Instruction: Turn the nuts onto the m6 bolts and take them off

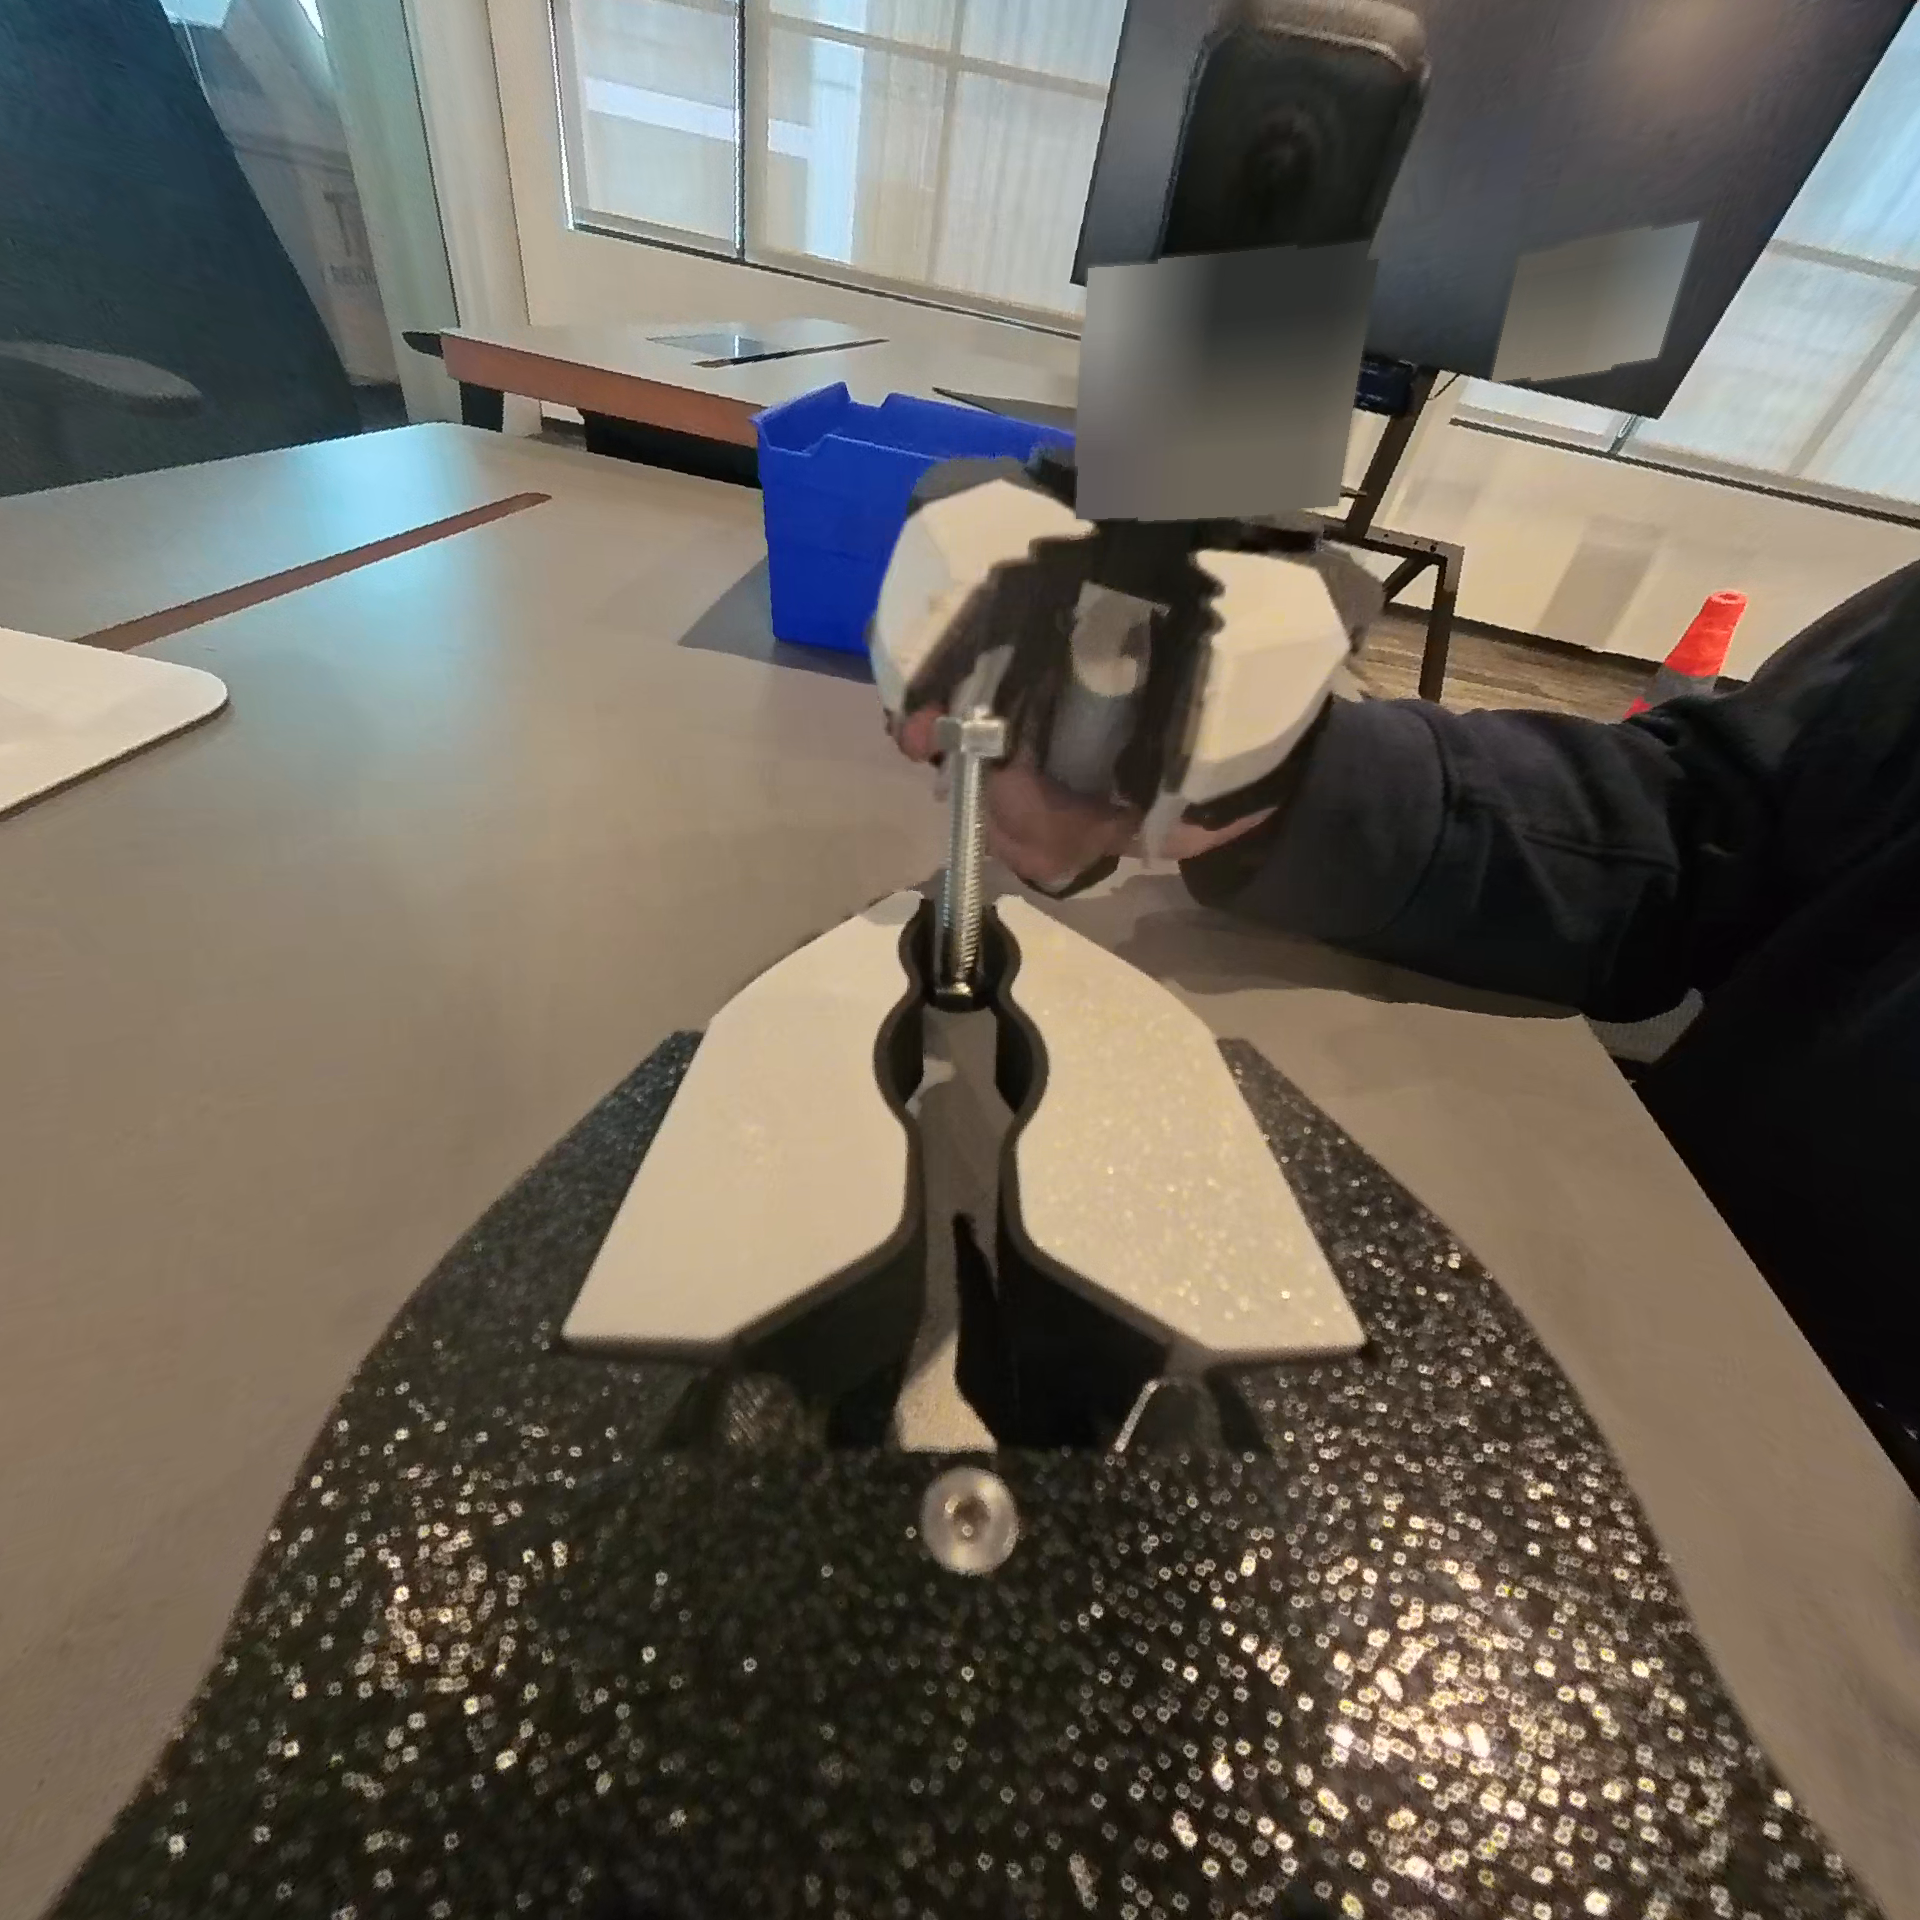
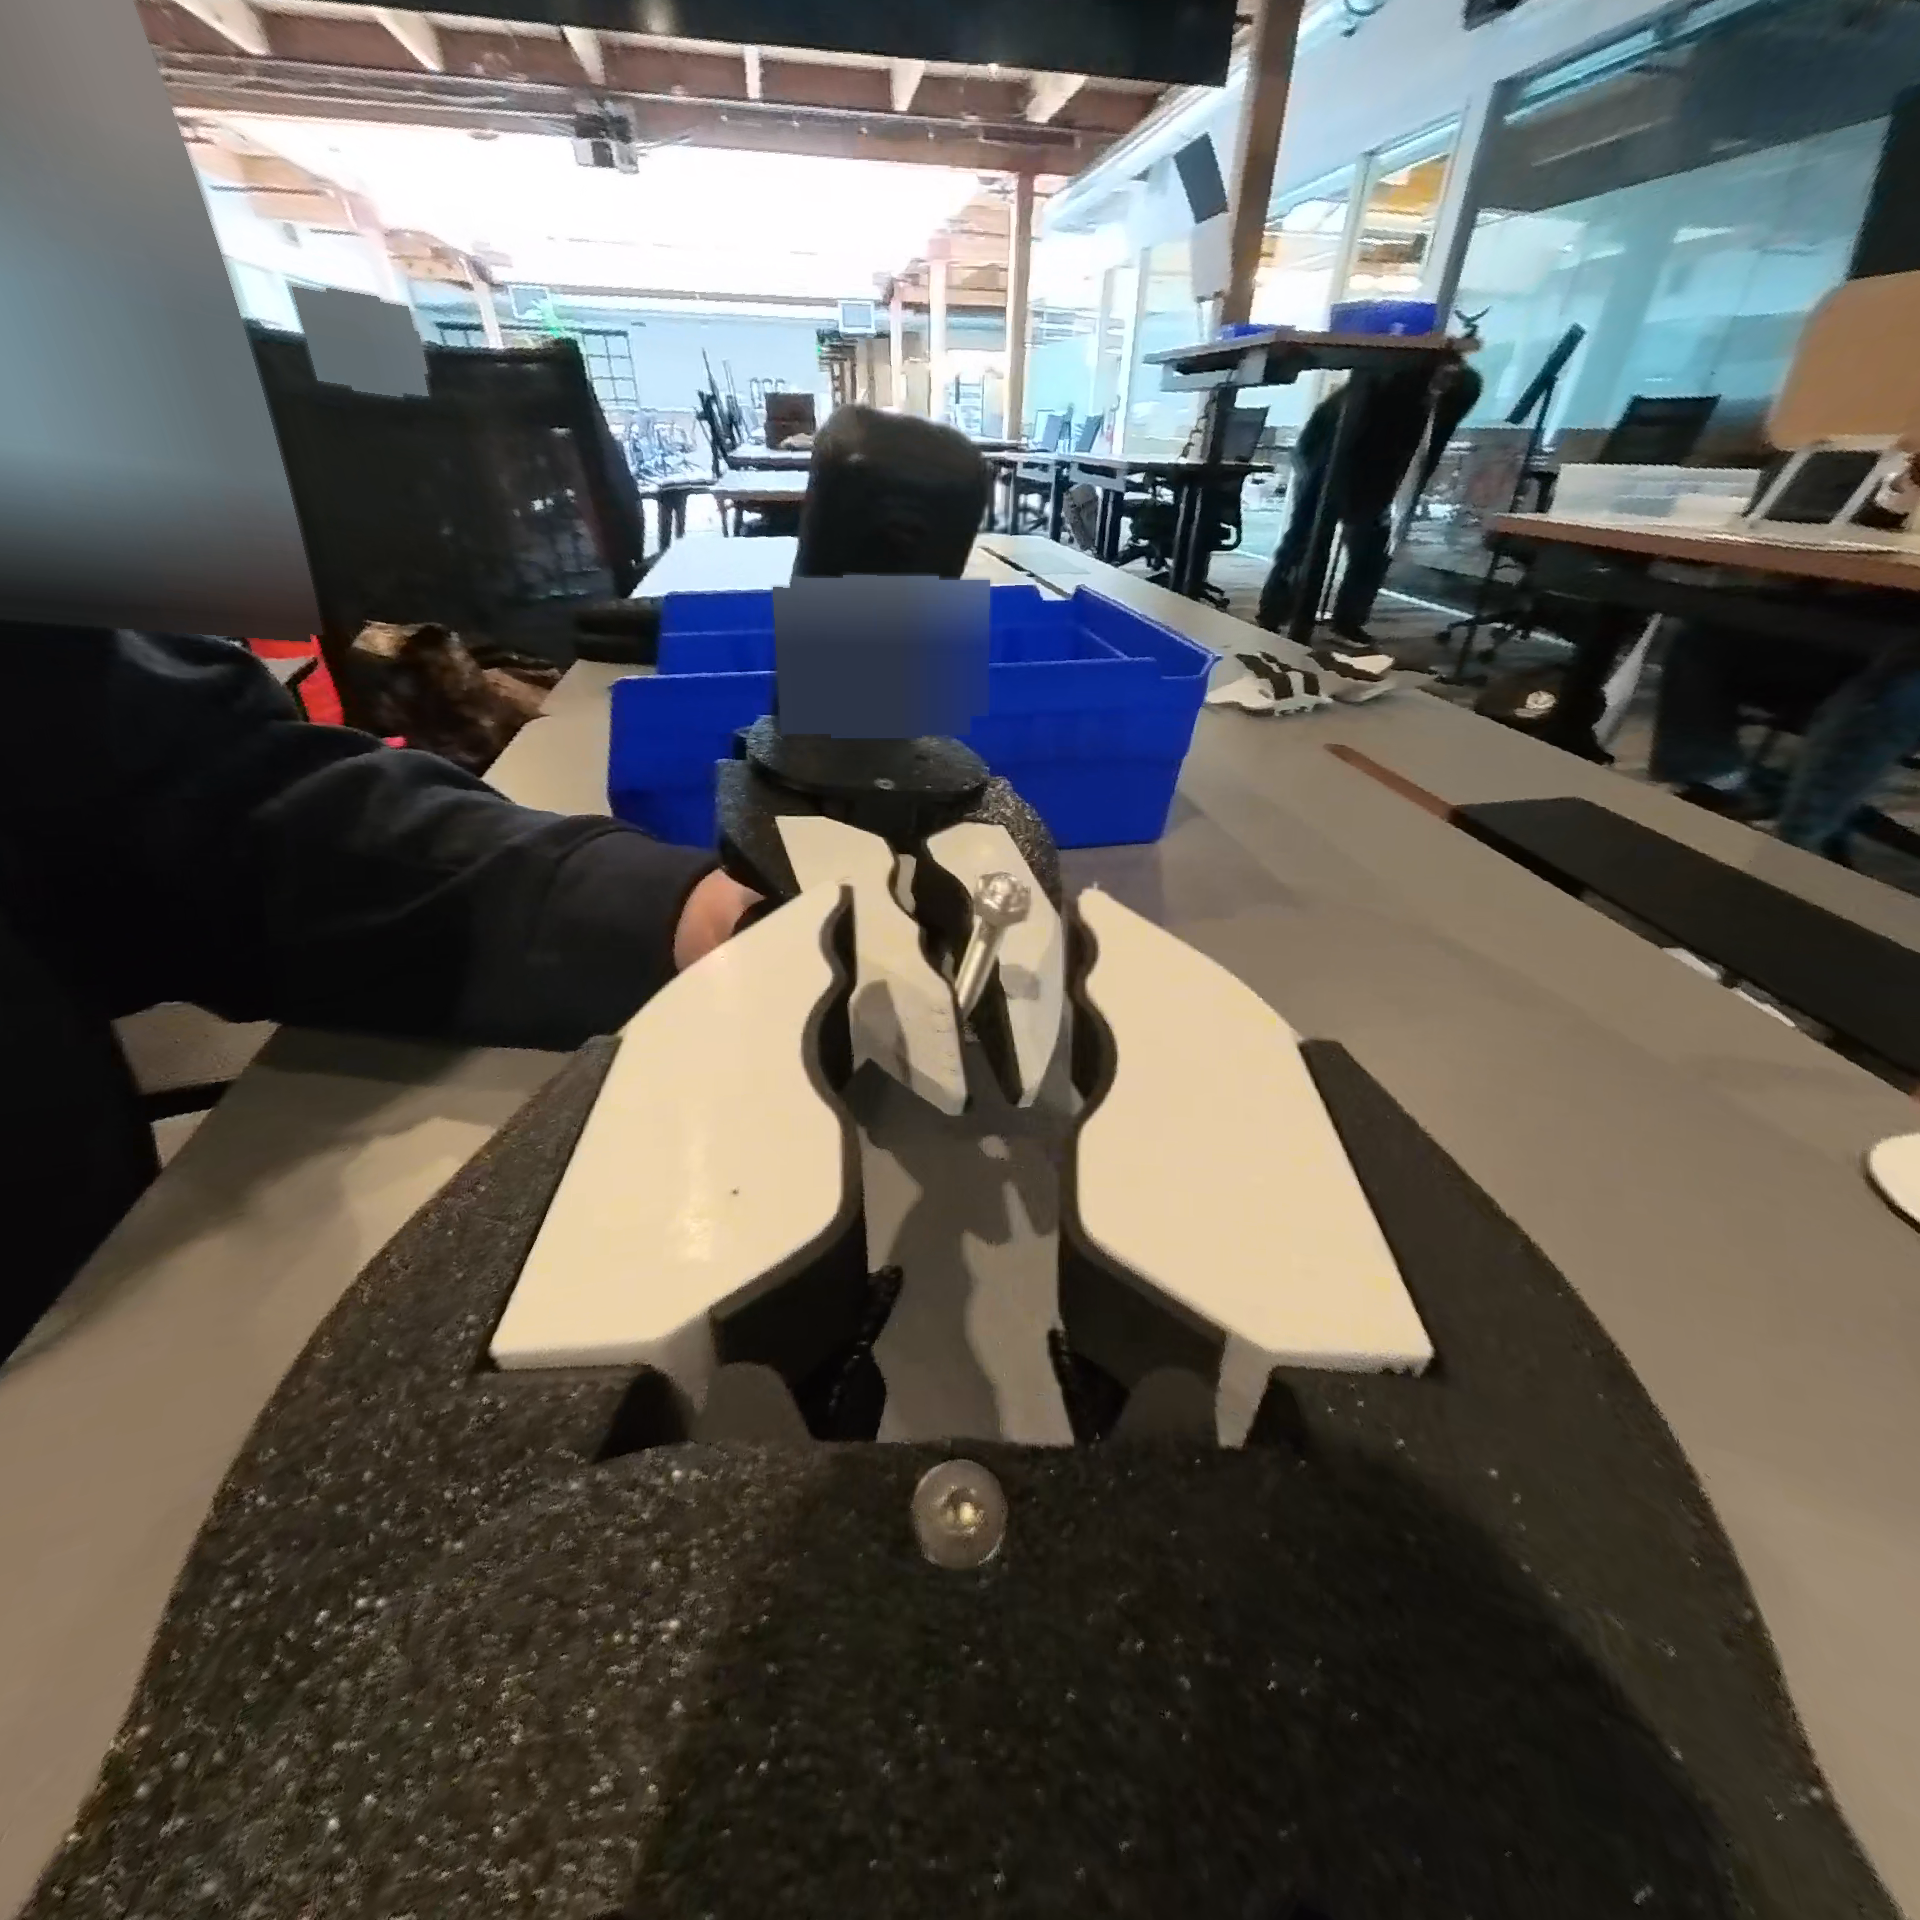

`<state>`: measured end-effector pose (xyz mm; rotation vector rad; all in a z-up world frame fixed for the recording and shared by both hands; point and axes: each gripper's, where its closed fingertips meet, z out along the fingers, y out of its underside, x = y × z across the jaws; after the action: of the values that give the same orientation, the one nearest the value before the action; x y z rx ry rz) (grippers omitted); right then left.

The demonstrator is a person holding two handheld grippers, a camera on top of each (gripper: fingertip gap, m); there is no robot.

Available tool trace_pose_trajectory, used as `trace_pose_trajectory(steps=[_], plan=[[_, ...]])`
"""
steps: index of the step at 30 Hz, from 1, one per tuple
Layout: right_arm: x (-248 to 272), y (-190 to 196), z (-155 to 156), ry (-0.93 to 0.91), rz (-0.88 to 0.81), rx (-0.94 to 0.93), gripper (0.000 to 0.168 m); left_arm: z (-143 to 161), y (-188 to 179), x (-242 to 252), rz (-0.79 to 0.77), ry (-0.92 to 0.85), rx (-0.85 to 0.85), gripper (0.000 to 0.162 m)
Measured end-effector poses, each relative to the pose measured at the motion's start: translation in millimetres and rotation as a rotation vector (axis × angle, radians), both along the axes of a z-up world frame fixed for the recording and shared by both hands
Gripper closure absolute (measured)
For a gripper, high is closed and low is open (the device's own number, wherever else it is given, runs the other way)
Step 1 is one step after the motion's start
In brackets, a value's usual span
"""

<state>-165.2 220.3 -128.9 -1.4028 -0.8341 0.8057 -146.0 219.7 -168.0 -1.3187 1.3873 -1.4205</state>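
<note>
My left gripper (image 1: 958,920) is shut on the lower end of a silver threaded bolt (image 1: 966,842). The bolt stands nearly upright with a nut (image 1: 971,738) at its top. My right gripper (image 1: 1101,665) faces me just behind the nut, blurred. In the right wrist view, my right gripper (image 2: 966,891) is open. Its white fingers (image 2: 727,1091) stand on either side of the left gripper (image 2: 987,1081) and the bolt (image 2: 982,961) without pinching them. The bolt's upper end (image 2: 1000,896) sits between the right fingertips.
A blue bin (image 1: 842,520) (image 2: 1091,727) stands on the grey table (image 1: 416,831) behind the grippers. A white pad (image 1: 83,707) lies at the left edge. A black mat (image 2: 1714,935) lies to the right. A dark sleeve (image 1: 1507,831) (image 2: 312,883) reaches in. There is about 4 cm between the tips of the two grippers.
</note>
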Motion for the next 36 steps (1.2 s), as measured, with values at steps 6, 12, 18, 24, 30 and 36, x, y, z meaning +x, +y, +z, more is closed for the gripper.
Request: trace_pose_trajectory(steps=[6,12,18,24,30,36], plan=[[-0.8,-10.7,4.0,0.01,0.073,0.005,0.156,0.0,-0.1,0.0,-0.001,0.0,0.0,0.154],[-2.8,-2.2,-0.8,-0.014,0.01,0.018,0.14,-0.1,0.0,-0.1,0.001,0.001,0.0,0.154],[3.5,-3.7,6.0,0.01,0.005,0.041,0.15,-0.2,-0.2,-0.1,-0.001,0.002,0.0,0.154],[-4.6,-6.8,-0.9,-0.026,0.039,0.022,0.152,0.2,0.0,-0.4,0.001,0.0,-0.001,0.154],[3.1,-4.4,5.0,0.024,0.026,0.009,0.156,0.1,-0.1,-0.6,0.0,0.0,-0.003,0.154],[-7.6,-10.3,-4.7,-0.043,0.074,0.004,0.166,0.4,-0.1,-0.9,0.0,-0.002,-0.004,0.154]])
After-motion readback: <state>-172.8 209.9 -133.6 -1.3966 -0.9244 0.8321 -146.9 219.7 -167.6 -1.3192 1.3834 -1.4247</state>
